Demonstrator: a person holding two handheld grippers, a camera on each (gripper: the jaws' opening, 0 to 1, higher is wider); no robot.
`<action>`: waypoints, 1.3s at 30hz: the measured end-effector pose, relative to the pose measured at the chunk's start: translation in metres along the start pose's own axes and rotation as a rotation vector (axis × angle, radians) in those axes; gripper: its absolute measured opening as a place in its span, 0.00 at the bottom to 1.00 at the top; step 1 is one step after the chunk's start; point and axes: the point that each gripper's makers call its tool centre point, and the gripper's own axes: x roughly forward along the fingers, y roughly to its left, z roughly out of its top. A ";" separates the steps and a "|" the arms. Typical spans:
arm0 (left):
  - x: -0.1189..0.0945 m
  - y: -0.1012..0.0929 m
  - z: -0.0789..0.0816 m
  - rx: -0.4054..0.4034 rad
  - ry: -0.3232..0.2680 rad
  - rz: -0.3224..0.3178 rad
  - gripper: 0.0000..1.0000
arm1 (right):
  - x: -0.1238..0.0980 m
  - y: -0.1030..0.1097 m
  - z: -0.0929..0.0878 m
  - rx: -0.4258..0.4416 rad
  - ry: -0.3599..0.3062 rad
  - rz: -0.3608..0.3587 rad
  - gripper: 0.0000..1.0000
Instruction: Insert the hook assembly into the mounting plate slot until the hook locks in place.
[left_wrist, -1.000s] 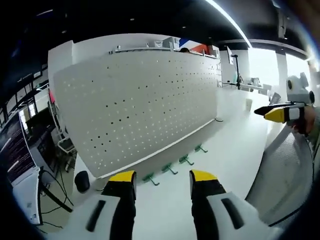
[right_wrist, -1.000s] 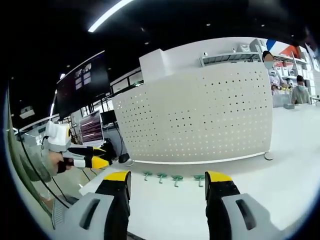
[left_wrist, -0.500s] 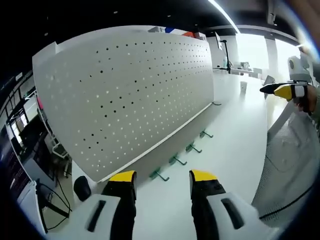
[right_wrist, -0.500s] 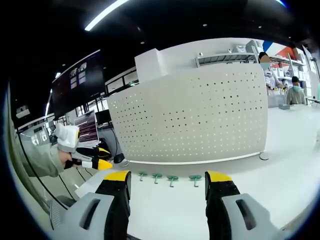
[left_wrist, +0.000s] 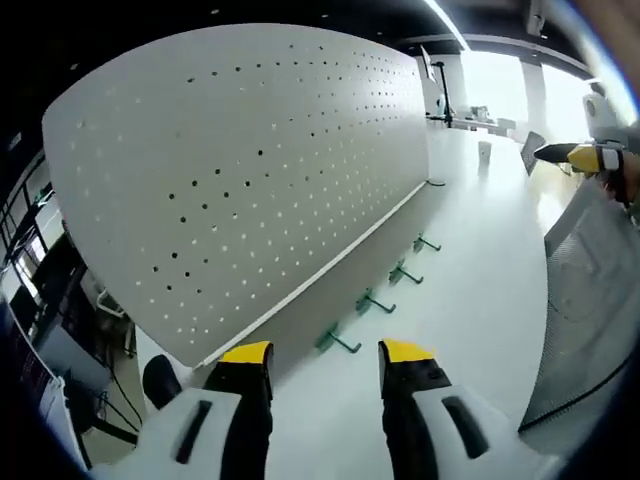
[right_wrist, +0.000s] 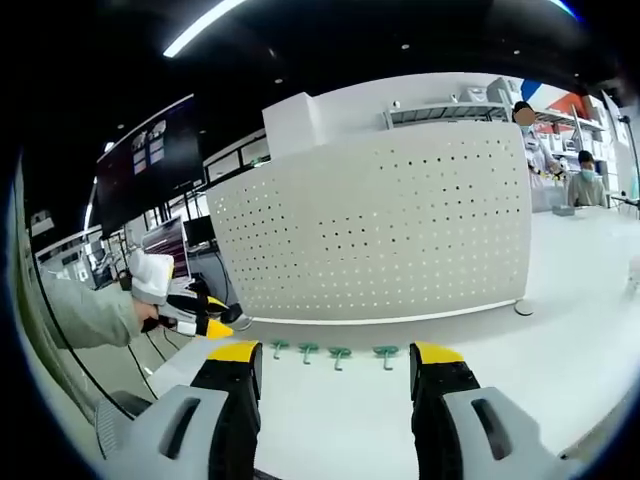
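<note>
A white perforated mounting plate stands upright on the white table; it faces me squarely in the right gripper view. Several green hooks lie in a row along its foot, the nearest just ahead of my left gripper, whose yellow-tipped jaws are open and empty. The same row lies just beyond my right gripper, also open and empty. The right gripper appears far right in the left gripper view. The left gripper, held by a sleeved hand, shows at the left of the right gripper view.
A grey mesh chair back rises at the right of the left gripper view. Monitors and desks stand behind the plate's left end. Two people are at a bench far right. A small black object sits by the plate's near corner.
The left gripper has come closer to the plate and the near end of the hook row, which now looks larger. The right gripper view has hardly shifted. Both stay open.
</note>
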 end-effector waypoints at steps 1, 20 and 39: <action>0.003 0.002 0.000 0.004 -0.001 -0.004 0.44 | 0.000 0.000 0.000 -0.002 0.002 -0.003 0.58; 0.054 0.010 -0.025 0.194 0.088 -0.101 0.37 | 0.004 -0.001 -0.015 0.020 0.041 -0.022 0.57; 0.094 0.010 -0.046 0.226 0.146 -0.200 0.30 | 0.009 0.005 -0.021 0.014 0.076 -0.025 0.57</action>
